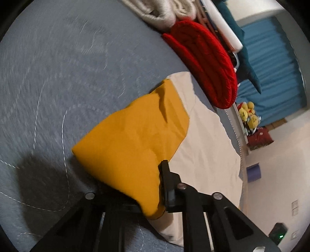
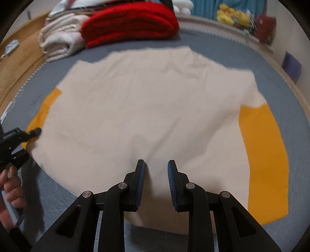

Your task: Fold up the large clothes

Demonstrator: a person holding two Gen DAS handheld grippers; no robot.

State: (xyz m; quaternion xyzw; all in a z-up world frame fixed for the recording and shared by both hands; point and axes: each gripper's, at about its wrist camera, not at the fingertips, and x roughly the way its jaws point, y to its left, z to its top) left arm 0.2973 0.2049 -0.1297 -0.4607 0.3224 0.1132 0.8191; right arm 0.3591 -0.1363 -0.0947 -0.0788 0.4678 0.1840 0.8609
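1. Your left gripper (image 1: 155, 186) is clamped on the mustard-yellow left sleeve (image 1: 133, 143) of the shirt; the cloth drapes over one black finger and hides it, and only the other finger (image 1: 166, 174) shows.
2. That sleeve is lifted into a soft, smooth cone with one deep crease near its top.
3. Your right gripper (image 2: 156, 170) hovers over the near edge of the shirt, its jaws parted. The ribbed blue pads (image 2: 142, 180) do not press on the fabric.
4. The shirt (image 2: 145, 100) lies spread flat on the bed, a broad cream body of matte, lightly wrinkled cloth with a ragged-looking far edge.
5. Its right sleeve (image 2: 265, 159) lies flat as a long curved yellow band against the shirt's right side.
6. The bed cover (image 1: 58, 77) beneath is grey-blue, a fine weave with thin pale stitched lines.
7. At the far edge of the bed sit a folded red blanket (image 2: 131, 23), thick and ribbed, and beside it a rounded stack of cream towels (image 2: 58, 40).
8. Yellow plush toys (image 2: 232, 15) sit beyond the bed, too blurred to make out.
9. In the right wrist view your left hand (image 2: 11, 190) grips the left gripper's handle at the frame's edge.
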